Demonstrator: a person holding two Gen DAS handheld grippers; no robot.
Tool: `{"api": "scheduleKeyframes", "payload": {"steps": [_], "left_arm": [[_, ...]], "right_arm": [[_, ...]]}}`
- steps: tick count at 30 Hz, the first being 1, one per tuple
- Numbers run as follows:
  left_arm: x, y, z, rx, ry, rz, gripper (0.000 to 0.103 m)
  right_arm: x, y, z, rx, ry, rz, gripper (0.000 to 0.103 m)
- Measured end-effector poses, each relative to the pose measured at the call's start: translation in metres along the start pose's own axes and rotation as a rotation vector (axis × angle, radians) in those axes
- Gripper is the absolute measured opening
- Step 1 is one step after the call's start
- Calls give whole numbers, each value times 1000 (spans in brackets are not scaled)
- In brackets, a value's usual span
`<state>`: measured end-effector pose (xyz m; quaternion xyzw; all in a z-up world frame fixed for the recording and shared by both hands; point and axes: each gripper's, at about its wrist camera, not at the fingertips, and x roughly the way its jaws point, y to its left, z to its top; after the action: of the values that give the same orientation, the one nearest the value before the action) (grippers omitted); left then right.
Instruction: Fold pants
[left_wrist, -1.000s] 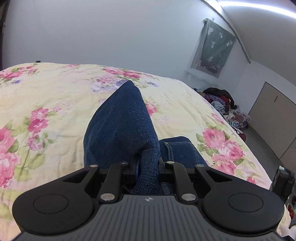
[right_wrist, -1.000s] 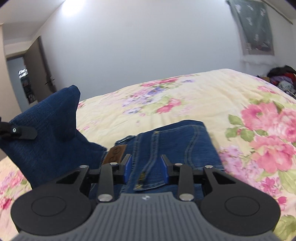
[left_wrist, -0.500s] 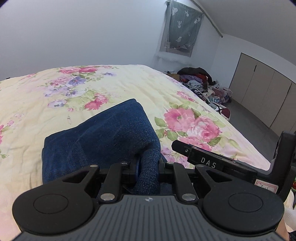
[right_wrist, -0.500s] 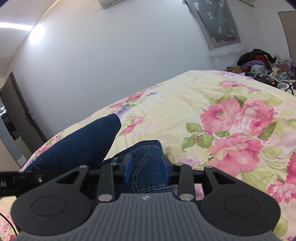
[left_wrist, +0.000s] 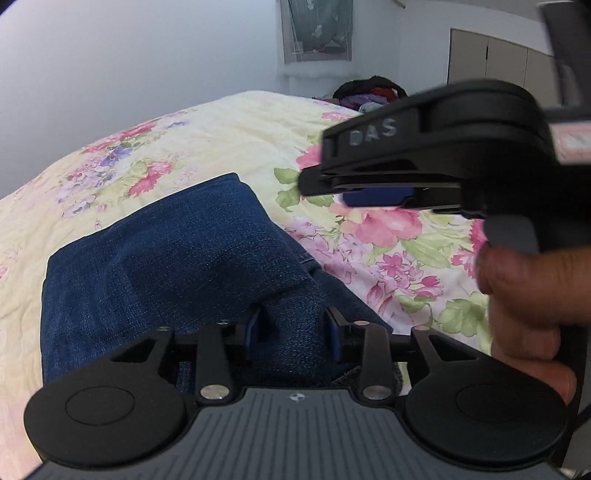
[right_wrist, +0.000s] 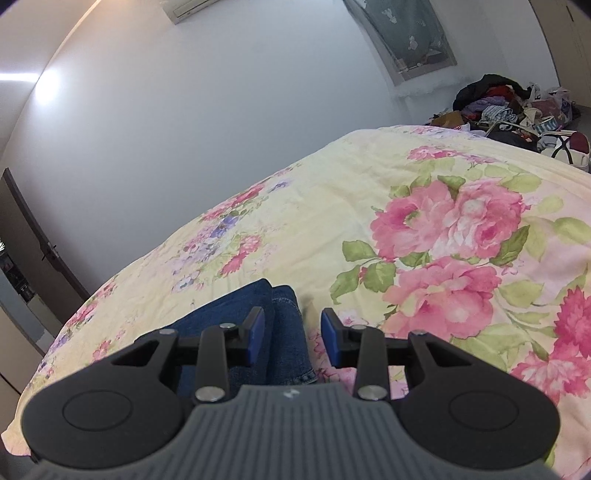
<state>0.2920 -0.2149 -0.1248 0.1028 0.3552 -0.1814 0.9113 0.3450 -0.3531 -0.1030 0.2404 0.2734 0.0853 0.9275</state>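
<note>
Blue denim pants (left_wrist: 166, 258) lie folded over on the floral bedspread (left_wrist: 221, 140). My left gripper (left_wrist: 292, 328) is low over the near end of the fold. Its jaws are opening, and a ridge of denim stands loosely between the blue pads, with a gap at the left pad. My right gripper (left_wrist: 317, 180) hovers at the upper right above the bedspread, held by a hand (left_wrist: 524, 288). In the right wrist view the right gripper (right_wrist: 291, 328) is open over the right edge of the pants (right_wrist: 221, 314). Denim and bedspread (right_wrist: 332, 206) show between its pads, and nothing is pinched.
A heap of clothes and bags (right_wrist: 509, 107) lies on the floor past the bed's far right corner. Wardrobe doors (left_wrist: 498, 59) line the right wall. A grey cloth (left_wrist: 317, 33) hangs on the back wall. A dark door (right_wrist: 29, 251) stands at the left.
The left gripper carried the raised pant leg down and across onto the rest of the pants, and its jaws have spread. The right gripper slid from the waistband to the pants' right edge.
</note>
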Motion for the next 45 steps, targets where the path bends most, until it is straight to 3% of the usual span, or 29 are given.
{"api": "scheduleKeyframes", "payload": {"steps": [5,10,17,19,25,30,33,37,41,45], "left_arm": [[-3,15,-3,-85,-17,-47,41],[-3,18,-5,-109,-26,-66,40],[-3,22,-5,-110,-23,-81,36],[-2,23,-5,-111,-20,-82,34],[-9,21,5,-125,-26,-75,24],[-24,8,22,-108,-72,-78,23],[-14,3,27,-116,-29,-98,23],[14,-1,18,-142,47,-93,27],[11,-4,17,-158,48,-82,37],[-11,8,20,-169,30,-113,47]], "right_arm": [[24,-1,17,52,173,155,34],[62,6,33,-12,317,186,34],[112,-19,46,134,447,278,36],[121,-24,44,176,466,314,36],[123,-20,44,139,462,346,7],[101,-13,69,95,393,429,4],[92,-16,82,76,381,407,4],[102,-26,72,27,428,290,5],[121,-28,39,-95,459,166,17],[113,-35,39,-54,424,176,25]]}}
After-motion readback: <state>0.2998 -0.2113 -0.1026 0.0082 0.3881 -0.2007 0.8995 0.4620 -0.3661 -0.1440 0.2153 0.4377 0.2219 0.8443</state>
